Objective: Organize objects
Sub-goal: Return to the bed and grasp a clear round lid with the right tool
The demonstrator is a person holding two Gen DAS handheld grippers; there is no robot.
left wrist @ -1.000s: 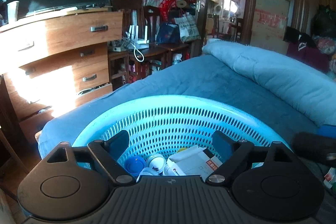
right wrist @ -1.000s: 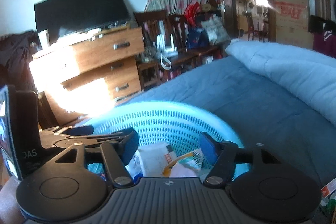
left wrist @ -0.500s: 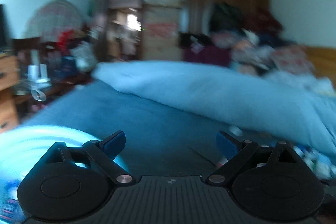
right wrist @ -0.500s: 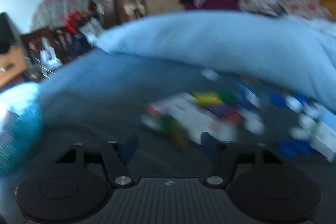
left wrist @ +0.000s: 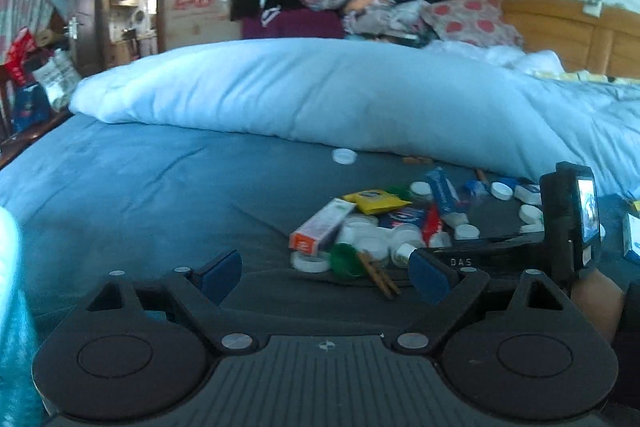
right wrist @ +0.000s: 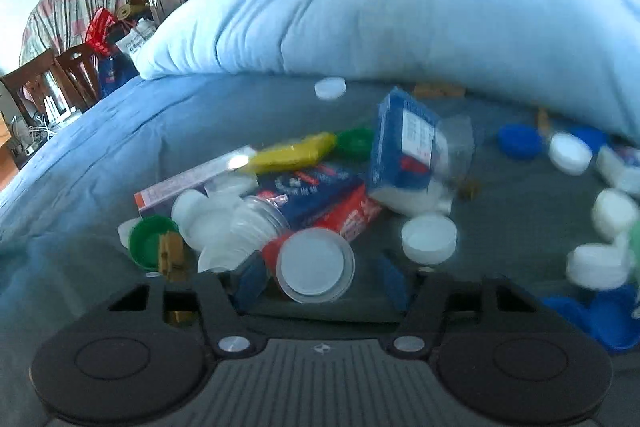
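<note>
From the left wrist, the left gripper hung wide open and empty, closing slightly, over the blue bedspread, short of the clutter pile. From the right wrist, the right gripper was closing around a white-lidded red jar, pads not yet pressing.

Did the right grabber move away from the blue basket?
Yes. The right gripper swung off the basket, now out of its view, down to the pile on the bed, jaws closing around a clear lid.

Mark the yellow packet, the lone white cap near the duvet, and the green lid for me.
yellow packet [left wrist: 376, 201], left wrist view, middle of its face
white cap [right wrist: 330, 88], right wrist view, its top
green lid [right wrist: 149, 239], right wrist view, its inside
</note>
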